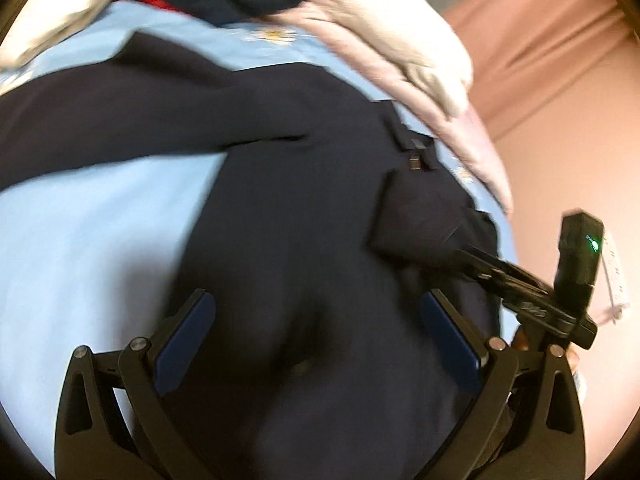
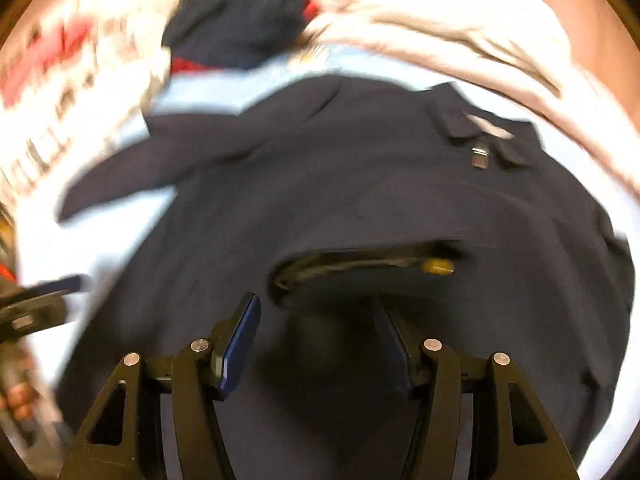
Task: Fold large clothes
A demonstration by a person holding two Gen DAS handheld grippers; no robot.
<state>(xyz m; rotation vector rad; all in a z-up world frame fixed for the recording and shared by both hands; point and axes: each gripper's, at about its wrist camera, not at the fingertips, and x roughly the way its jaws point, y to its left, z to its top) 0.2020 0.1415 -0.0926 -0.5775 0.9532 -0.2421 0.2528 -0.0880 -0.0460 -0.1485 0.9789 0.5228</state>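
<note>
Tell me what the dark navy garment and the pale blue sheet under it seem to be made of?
The navy garment looks like soft matte woven or knit cloth, likely cotton: it drapes and creases without shine. Its collar carries a small shiny tag, possibly metal. The pale blue sheet looks like smooth, thin cotton-like fabric; blur hides the weave.

Each camera sat just behind its own tongs and looked steeply down, close over the dark navy garment (image 1: 304, 208) spread on a light blue sheet (image 1: 92, 232). The left wrist view caught the right tongs (image 1: 472, 258) at its right edge; the right wrist view caught the left tongs (image 2: 60, 286) at its left edge. Both views shared the garment's collar and the pale bedding (image 2: 440, 24) along the top.
</note>
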